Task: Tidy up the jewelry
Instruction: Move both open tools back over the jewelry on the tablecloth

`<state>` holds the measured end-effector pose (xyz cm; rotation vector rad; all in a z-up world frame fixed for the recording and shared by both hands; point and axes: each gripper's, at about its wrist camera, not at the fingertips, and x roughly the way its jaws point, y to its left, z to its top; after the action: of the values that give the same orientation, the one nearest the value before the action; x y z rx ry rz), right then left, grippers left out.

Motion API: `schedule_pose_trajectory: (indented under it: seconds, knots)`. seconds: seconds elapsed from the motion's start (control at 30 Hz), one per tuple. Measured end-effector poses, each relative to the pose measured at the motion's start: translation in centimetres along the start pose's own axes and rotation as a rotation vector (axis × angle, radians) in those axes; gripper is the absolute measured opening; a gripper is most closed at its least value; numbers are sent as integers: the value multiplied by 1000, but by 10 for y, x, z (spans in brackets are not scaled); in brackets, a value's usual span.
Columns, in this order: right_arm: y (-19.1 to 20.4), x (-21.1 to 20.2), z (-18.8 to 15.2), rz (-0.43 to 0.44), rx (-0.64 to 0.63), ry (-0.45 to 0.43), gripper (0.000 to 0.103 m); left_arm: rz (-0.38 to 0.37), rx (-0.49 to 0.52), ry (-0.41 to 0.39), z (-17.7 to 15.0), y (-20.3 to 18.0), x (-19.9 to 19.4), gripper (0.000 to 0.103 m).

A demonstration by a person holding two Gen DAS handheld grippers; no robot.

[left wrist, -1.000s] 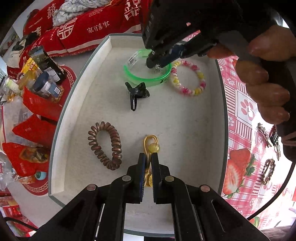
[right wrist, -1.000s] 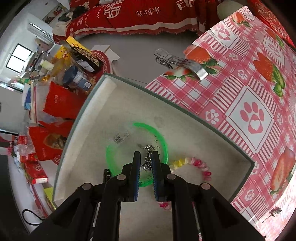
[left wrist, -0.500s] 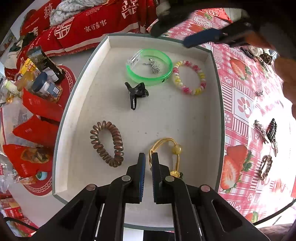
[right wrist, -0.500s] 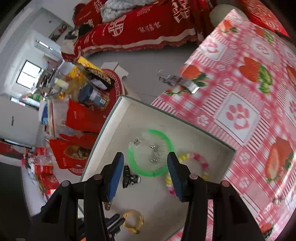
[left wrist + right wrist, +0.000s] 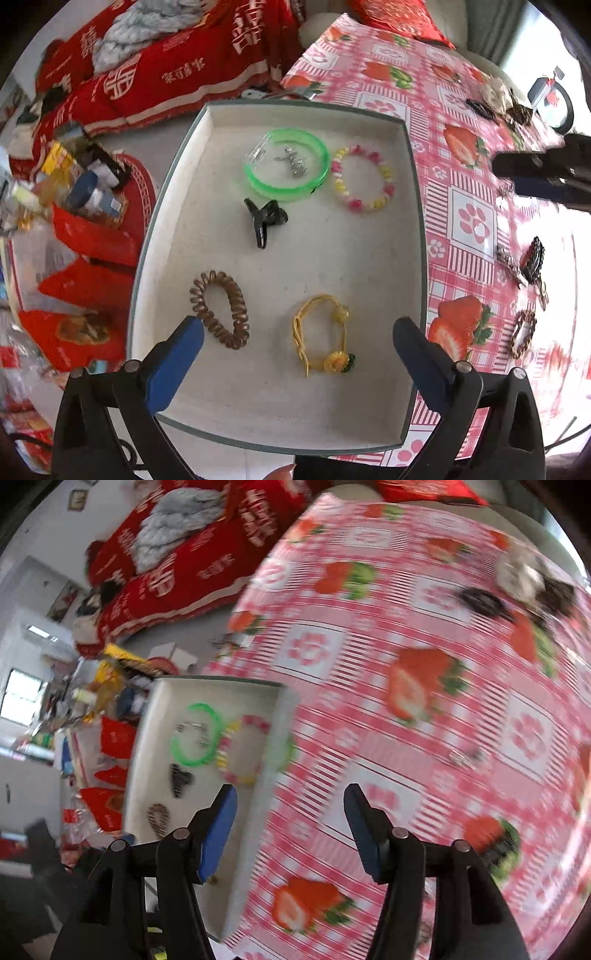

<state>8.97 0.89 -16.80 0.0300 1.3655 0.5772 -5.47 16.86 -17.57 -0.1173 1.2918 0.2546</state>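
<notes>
A white tray (image 5: 369, 424) holds a green bangle (image 5: 286, 164) with small silver earrings (image 5: 293, 162) inside it, a pink and yellow bead bracelet (image 5: 362, 179), a black claw clip (image 5: 266, 219), a brown spiral hair tie (image 5: 219, 308) and a yellow cord bracelet with a sunflower (image 5: 323, 338). My left gripper (image 5: 295, 334) is open and empty above the tray's near end. My right gripper (image 5: 290, 805) is open and empty, above the tray's right rim (image 5: 273, 760) and the tablecloth; it also shows in the left wrist view (image 5: 543, 173).
More jewelry lies on the red strawberry tablecloth (image 5: 461, 221): a dark hair clip (image 5: 532, 258), a brown bracelet (image 5: 522, 334), dark pieces at the far right (image 5: 480, 107). A small silver piece (image 5: 463, 757) lies ahead of the right gripper. Bottles and red packets (image 5: 81, 192) crowd the left.
My left gripper opened and let go of the yellow cord bracelet, which now lies in the tray. My right gripper, open, swung right from over the tray to the tablecloth.
</notes>
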Motion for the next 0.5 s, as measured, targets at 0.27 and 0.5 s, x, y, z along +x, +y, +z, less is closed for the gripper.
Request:
schedule_pose_trajectory:
  seconds: [0.27, 0.5]
  knots:
    - [-79, -32, -47, -94, 184, -13, 75, 2, 106, -38, 27, -41, -4, 103]
    - [-138, -56, -88, -171, 336, -12, 75, -70, 183, -25, 55, -93, -8, 103]
